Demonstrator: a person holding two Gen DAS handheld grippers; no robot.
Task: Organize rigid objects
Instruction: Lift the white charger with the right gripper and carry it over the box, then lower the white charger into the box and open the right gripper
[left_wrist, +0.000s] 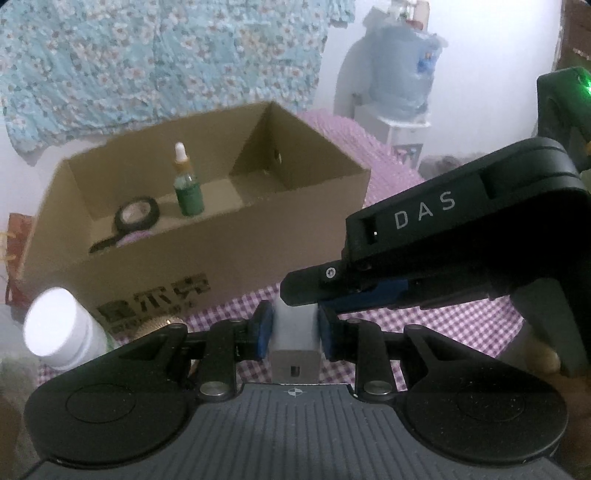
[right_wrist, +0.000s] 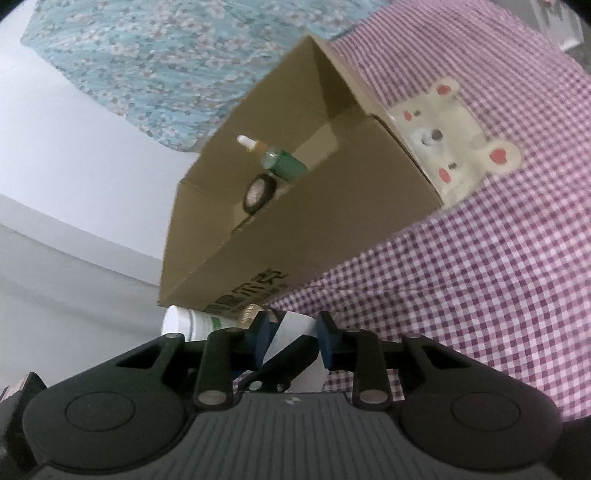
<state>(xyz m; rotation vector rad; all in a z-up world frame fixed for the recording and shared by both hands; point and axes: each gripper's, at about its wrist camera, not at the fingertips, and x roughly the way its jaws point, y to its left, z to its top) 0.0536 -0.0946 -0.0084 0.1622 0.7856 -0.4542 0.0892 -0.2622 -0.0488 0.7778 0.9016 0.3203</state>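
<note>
Left wrist view
- left tongs (left_wrist: 293, 332): black linkage arms with blue pads, pinching a white charger block (left_wrist: 294, 339) from both sides; the block is smooth, box-shaped, with a small slot in its near face.
- right tongs (left_wrist: 314, 291): matte black body lettered "DAS", reaching in from the right; their tip lies across the far top of the block. From here I cannot tell whether they are spread or pressed together.
- cardboard box (left_wrist: 229, 254): open-topped, brown, plain corrugated walls, dark print on the near wall; it stands just beyond the block.
- dropper bottle (left_wrist: 188, 184): green glass, white bulb cap, upright inside the box.
- tape roll (left_wrist: 137, 218): black ring, leaning inside the box, left of the bottle.
- white bottle (left_wrist: 62, 332): smooth plastic, round flat cap, near left, beside the box.
- checked cloth (left_wrist: 424, 325): purple and white gingham under everything.
- floral fabric (left_wrist: 147, 55): pale blue, hanging far behind.
- water jug (left_wrist: 402, 70): bluish, far right.

Right wrist view
- right tongs (right_wrist: 291, 332): blue pads set apart, the white charger block (right_wrist: 295, 325) between them; contact is unclear. A black arm of the left tongs (right_wrist: 284, 365) crosses the near part of the gap and hides the block's lower half.
- cardboard box (right_wrist: 332, 221): seen tilted, beyond the tongs; dropper bottle (right_wrist: 280, 162) and tape roll (right_wrist: 258, 194) inside.
- white bottle (right_wrist: 188, 325): left of the tongs, against the box's near corner.
- checked cloth (right_wrist: 480, 277): fills the right, with a cream bear patch (right_wrist: 454, 140) by the box.
</note>
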